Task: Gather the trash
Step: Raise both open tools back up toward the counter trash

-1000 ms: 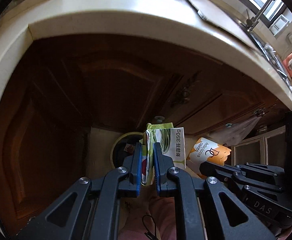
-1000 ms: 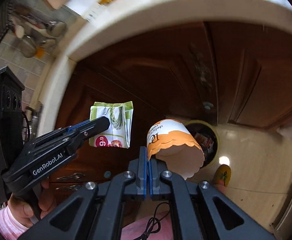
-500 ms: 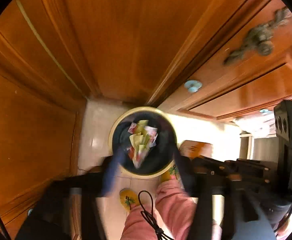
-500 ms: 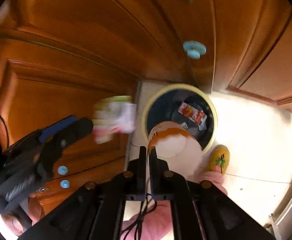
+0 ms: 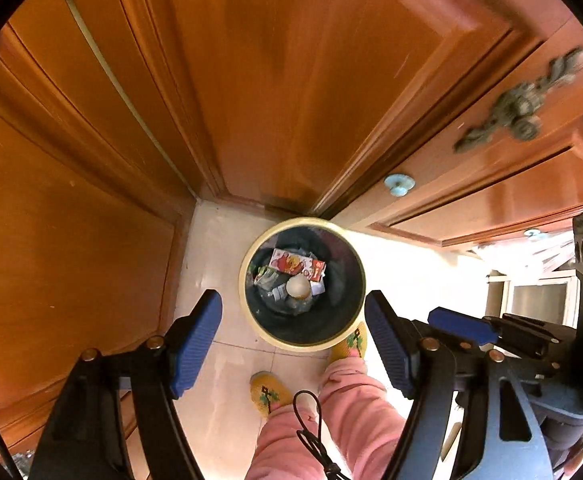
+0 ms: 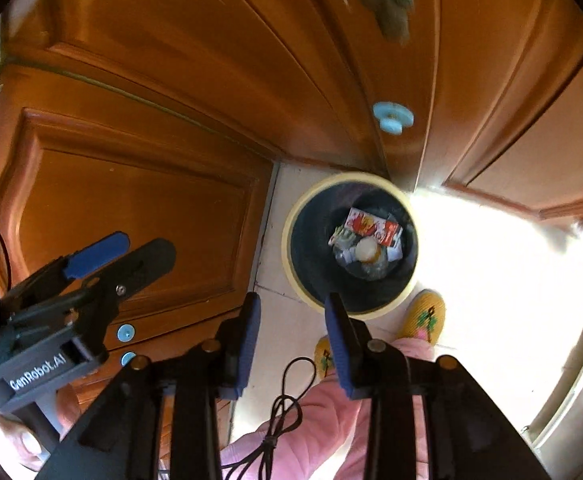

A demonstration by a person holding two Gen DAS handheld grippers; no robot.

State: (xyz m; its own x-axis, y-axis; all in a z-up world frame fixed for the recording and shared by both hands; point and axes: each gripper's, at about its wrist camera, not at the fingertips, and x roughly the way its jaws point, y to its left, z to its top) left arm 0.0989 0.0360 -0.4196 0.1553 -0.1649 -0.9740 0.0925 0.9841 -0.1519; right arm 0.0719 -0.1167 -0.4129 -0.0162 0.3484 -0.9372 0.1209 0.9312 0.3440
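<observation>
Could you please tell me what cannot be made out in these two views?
- Bin bottom: both views, trash covers it.
- Wrapper print: both views, too small.
- Cabinet handle: both views, motion-blurred.
- Floor right of the bin: right view, washed out by glare.

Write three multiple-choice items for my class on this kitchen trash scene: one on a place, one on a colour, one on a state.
1. Where does the trash bin stand?
A. on the counter
B. on the floor where the cabinet doors meet
C. inside a cabinet

2. What colour is the bin's rim?
A. cream
B. red
C. green

3. How are the left gripper and right gripper?
A. both open and empty
B. both shut on trash
C. only the left open

Answers: 1 B, tiles surround it below the doors; 2 A, a pale cream ring edges the dark liner; 3 A, each pair of fingers stands apart with nothing between.
</observation>
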